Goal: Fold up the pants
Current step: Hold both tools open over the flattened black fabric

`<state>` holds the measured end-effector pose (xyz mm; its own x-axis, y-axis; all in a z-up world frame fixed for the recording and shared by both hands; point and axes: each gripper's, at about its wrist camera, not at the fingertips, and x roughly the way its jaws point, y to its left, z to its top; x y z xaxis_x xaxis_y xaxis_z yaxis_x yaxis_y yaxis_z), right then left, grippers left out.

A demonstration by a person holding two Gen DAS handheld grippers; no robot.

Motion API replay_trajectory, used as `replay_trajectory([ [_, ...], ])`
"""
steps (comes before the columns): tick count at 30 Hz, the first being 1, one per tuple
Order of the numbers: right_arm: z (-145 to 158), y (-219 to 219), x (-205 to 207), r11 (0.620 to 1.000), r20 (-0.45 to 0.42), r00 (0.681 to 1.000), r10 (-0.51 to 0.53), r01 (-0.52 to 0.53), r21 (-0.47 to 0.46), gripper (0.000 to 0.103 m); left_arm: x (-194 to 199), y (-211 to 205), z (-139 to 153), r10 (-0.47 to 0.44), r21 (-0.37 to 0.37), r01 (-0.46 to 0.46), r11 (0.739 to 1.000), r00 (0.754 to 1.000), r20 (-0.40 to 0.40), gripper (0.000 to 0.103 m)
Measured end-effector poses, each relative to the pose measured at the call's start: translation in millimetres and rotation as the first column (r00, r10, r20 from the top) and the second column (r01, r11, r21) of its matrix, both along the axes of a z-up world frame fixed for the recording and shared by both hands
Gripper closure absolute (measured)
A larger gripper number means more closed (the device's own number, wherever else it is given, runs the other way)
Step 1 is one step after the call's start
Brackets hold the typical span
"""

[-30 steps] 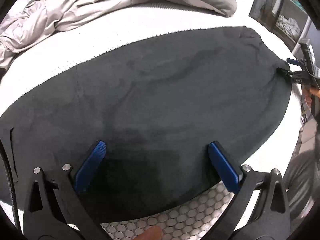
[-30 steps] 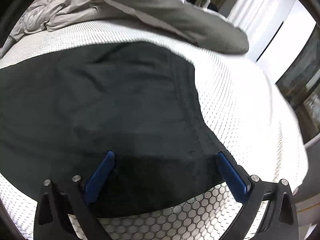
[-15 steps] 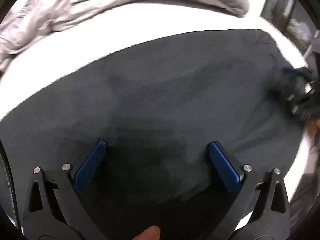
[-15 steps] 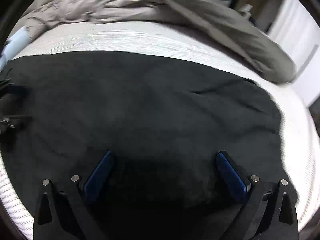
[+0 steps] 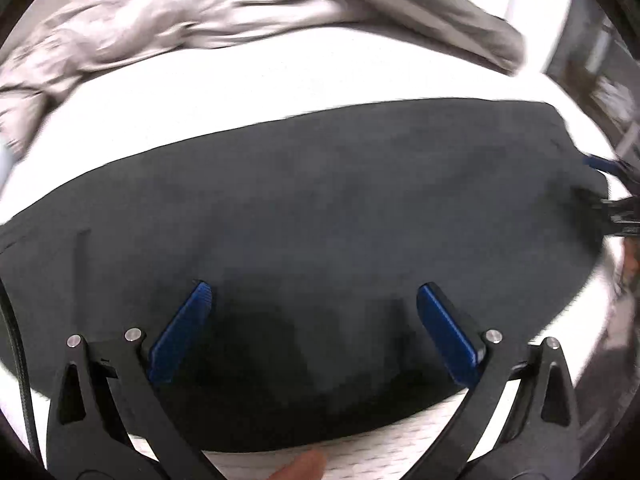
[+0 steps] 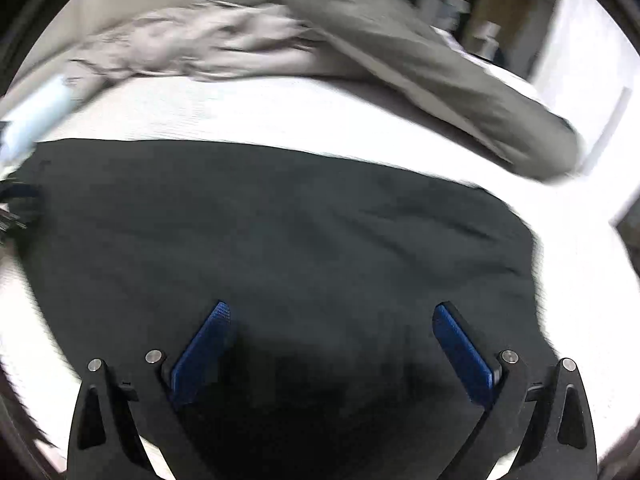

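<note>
Your black pants lie flat on the white bed. Your left gripper and right gripper hang wide open over them, holding nothing.

Dark pants — flat on mattress

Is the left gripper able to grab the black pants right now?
Probably yes. The left gripper is open, its blue pads spread just over the black pants, which lie flat on the white bed. Nothing sits between them.
</note>
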<state>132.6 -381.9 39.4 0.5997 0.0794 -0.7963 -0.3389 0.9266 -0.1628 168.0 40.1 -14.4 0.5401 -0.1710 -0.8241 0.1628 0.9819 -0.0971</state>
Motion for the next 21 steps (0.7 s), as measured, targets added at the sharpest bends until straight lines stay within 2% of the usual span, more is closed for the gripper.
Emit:
replay_trajectory([
  [3,-16,68,3,0.991,-0.071,0.989,0.132,-0.131,0.016,0.0,5,-22,-14,-0.053,0.083,0.056,0.995,0.998,-0.044,0.001],
  [4,-21,79,1,0.988,-0.079,0.985,0.156,-0.156,0.008,0.0,5,-21,-17,-0.054,0.087,0.058,0.995,0.997,-0.047,0.001],
  [6,-38,103,-1,0.978,-0.101,0.977,0.185,-0.194,-0.081,0.0,2,-5,-17,-0.026,0.079,0.03,0.996,0.999,-0.048,0.001],
  [8,-39,98,1,0.978,-0.112,0.976,0.187,-0.196,-0.076,0.0,-3,19,-19,0.031,0.093,-0.027,0.995,0.999,-0.045,0.001],
  [11,-37,64,12,0.983,-0.097,0.993,0.067,-0.082,-0.163,0.0,-11,56,-21,0.082,0.05,-0.08,0.996,0.996,-0.04,0.001],
  [13,-36,26,22,0.979,-0.09,0.995,-0.051,0.032,-0.202,0.0,-17,67,-20,0.105,0.06,-0.103,0.993,0.994,-0.031,0.001],
  [15,-34,-4,28,0.972,-0.086,0.981,-0.172,0.155,-0.174,0.0,-20,68,-19,0.108,0.064,-0.106,0.992,0.994,-0.026,0.001],
  [17,-29,-19,33,0.963,-0.104,0.959,-0.262,0.253,-0.093,0.0,-20,65,-12,0.096,0.043,-0.095,0.995,0.995,-0.011,0.001],
  [19,-21,-6,37,0.959,-0.07,0.957,-0.281,0.277,-0.066,0.0,-19,59,-3,0.066,-0.031,-0.066,0.997,0.998,0.007,0.001],
  [21,-13,33,33,0.981,-0.049,0.98,-0.195,0.195,-0.013,0.0,-9,49,3,0.075,-0.04,-0.074,0.996,0.997,0.025,0.001],
])
